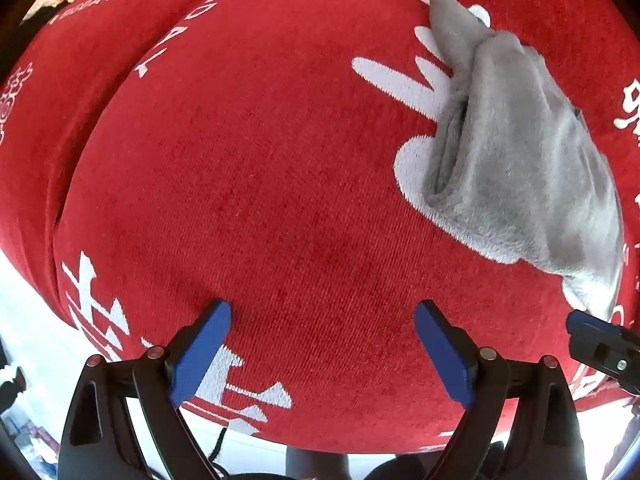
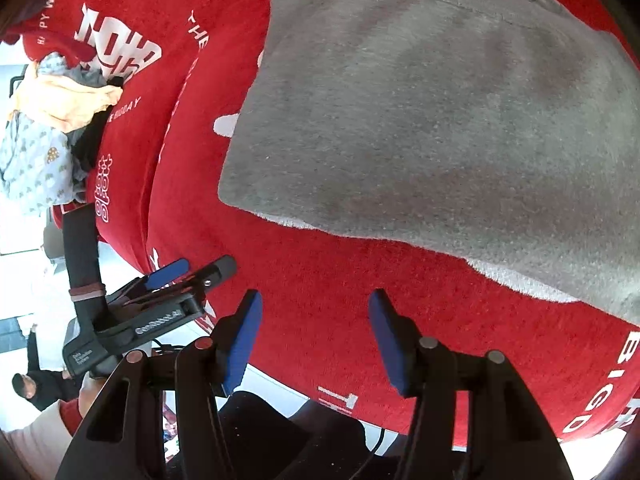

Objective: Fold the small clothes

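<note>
My left gripper points down at the red cloth covering the table, its two blue pads spread wide with nothing but bare red fabric between them. My right gripper is partly open, about half as wide, and also holds nothing; only the red cloth lies under its gap. In the left wrist view the tip of the right gripper shows at the right edge, just below the lowest corner of the garment; whether it touches the fabric there I cannot tell. In the right wrist view the left gripper sits to the left, near the table's front edge, well apart from the garment.

There is one grey fleecy garment in front of me, folded into a flat, roughly four-sided piece lying on the red cloth. The left wrist view shows this same grey garment from the side, with layered folds open along its left edge. Its near edge lies beyond my right gripper's pads, with an open strip of red cloth between.

The stretch of cloth between the two grippers and to the left of the garment is bare apart from its white printed lettering. Farther off, at the far left corner, sits one heap of unfolded clothes, with pale yellow, light patterned and dark pieces mixed together. The cloth's front edge curves just behind my grippers, with pale floor below it.
</note>
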A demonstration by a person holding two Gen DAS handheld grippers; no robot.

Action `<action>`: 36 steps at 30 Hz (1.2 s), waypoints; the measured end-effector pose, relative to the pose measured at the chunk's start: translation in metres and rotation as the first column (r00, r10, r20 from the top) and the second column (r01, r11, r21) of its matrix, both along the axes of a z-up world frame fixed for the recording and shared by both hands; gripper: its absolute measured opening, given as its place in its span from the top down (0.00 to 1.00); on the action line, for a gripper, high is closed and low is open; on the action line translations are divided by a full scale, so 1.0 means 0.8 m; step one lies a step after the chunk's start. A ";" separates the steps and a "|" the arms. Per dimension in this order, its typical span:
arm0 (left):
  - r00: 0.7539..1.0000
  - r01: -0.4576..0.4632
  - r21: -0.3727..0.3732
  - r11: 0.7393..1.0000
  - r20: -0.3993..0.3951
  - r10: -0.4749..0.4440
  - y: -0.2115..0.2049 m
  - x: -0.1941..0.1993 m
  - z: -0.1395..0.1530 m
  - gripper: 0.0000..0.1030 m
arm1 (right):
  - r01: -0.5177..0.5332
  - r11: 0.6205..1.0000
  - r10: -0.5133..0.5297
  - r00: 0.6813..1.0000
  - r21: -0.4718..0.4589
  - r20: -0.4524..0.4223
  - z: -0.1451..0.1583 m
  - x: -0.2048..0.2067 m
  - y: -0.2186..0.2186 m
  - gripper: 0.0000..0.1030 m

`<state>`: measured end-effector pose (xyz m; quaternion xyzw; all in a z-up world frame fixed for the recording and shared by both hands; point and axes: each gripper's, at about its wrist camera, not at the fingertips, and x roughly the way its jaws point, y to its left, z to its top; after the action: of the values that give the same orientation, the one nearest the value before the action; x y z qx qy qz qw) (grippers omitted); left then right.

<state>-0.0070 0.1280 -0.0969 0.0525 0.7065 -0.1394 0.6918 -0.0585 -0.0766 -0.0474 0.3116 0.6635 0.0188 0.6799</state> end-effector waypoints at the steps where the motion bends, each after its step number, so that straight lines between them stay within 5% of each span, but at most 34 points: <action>1: 1.000 0.013 0.019 1.000 -0.003 -0.013 -0.003 -0.001 -0.002 0.09 | -0.002 1.000 0.002 1.000 -0.001 -0.002 0.000 0.003 0.003 0.42; 5: 0.999 0.040 0.044 0.998 -0.024 -0.039 -0.019 -0.001 -0.007 0.05 | -0.026 0.999 0.026 1.000 -0.027 -0.002 0.010 0.008 0.011 0.42; 10: 0.999 -0.037 -0.050 0.998 -0.011 0.037 -0.007 -0.003 0.014 0.05 | -0.056 0.996 0.056 0.998 -0.070 -0.002 0.024 0.009 0.004 0.42; 22: 0.991 -0.130 -0.108 0.986 0.019 0.133 0.011 -0.006 0.044 0.05 | -0.173 0.966 0.174 0.985 -0.192 -0.010 0.042 0.032 0.008 0.41; 36: 0.987 -0.155 -0.132 0.979 0.012 0.158 0.007 -0.014 0.056 0.05 | -0.172 0.956 0.174 0.985 -0.239 -0.011 0.049 0.030 0.000 0.41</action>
<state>-0.0181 0.1339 -0.0519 -0.0472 0.6901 -0.1297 0.7104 -0.0345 -0.0768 -0.0081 0.1679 0.6823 -0.0005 0.7116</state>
